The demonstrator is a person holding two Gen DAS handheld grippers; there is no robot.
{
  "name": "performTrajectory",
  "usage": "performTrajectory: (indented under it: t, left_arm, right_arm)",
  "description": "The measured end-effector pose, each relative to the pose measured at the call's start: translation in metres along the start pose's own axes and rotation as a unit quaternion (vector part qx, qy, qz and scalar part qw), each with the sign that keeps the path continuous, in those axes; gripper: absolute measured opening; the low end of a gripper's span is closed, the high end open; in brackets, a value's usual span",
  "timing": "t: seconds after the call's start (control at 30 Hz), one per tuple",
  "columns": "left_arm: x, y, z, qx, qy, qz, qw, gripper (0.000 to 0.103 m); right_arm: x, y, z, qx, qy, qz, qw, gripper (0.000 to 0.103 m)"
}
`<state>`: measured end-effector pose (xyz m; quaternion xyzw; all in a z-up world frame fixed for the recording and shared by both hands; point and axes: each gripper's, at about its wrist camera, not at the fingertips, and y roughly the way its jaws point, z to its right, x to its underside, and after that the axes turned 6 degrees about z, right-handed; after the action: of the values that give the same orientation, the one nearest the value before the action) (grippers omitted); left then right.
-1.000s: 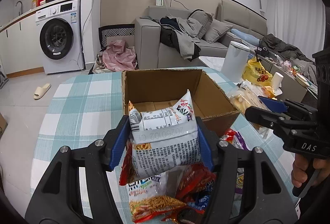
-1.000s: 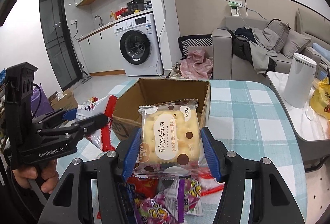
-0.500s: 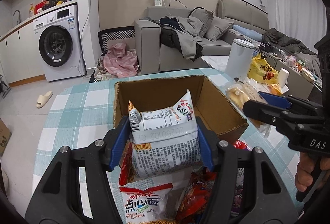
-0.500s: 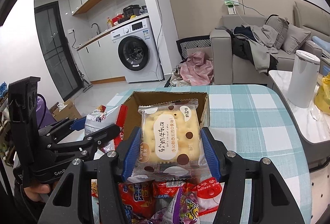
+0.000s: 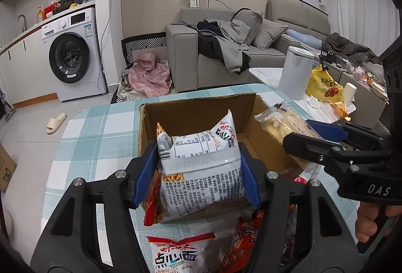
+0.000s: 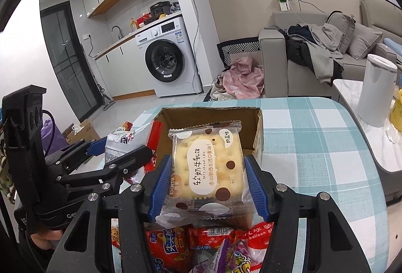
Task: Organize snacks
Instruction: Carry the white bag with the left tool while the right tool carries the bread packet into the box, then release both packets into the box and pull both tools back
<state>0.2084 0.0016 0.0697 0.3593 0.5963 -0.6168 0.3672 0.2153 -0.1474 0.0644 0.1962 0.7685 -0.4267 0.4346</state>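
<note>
Left gripper clenched on a white noodle packet, held at the cardboard box's 6 o'clock edge. Right gripper clenched on a cracker pack, likewise over the box. Loose snacks below on the checked worktop.

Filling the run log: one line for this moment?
left gripper: shut on noodle snack bag | right gripper: shut on cracker pack | cardboard box: open, ahead

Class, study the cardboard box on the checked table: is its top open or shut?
Open. The cardboard box has no flaps across its top, so both wrist views look straight down onto its brown inner walls and floor.
</note>
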Motion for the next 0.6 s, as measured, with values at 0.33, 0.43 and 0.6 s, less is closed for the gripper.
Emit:
performTrajectory:
  t: [0.33, 0.43, 0.6]
  left_arm:
    - [0.003, 0.006, -0.006, 0.004, -0.011, -0.001, 0.9999, 0.059]
    - [0.000, 0.012, -0.007, 0.006, -0.015, -0.001, 0.9999, 0.059]
    - [-0.002, 0.023, -0.006, 0.002, -0.009, -0.006, 0.9999, 0.059]
  right_arm:
    - [0.001, 0.022, 0.006, -0.010, 0.014, -0.021, 1.000, 0.059]
    - [0.001, 0.027, 0.012, -0.009, 0.021, -0.028, 0.999, 0.059]
    - [0.001, 0.030, 0.017, -0.014, 0.025, -0.029, 0.999, 0.059]
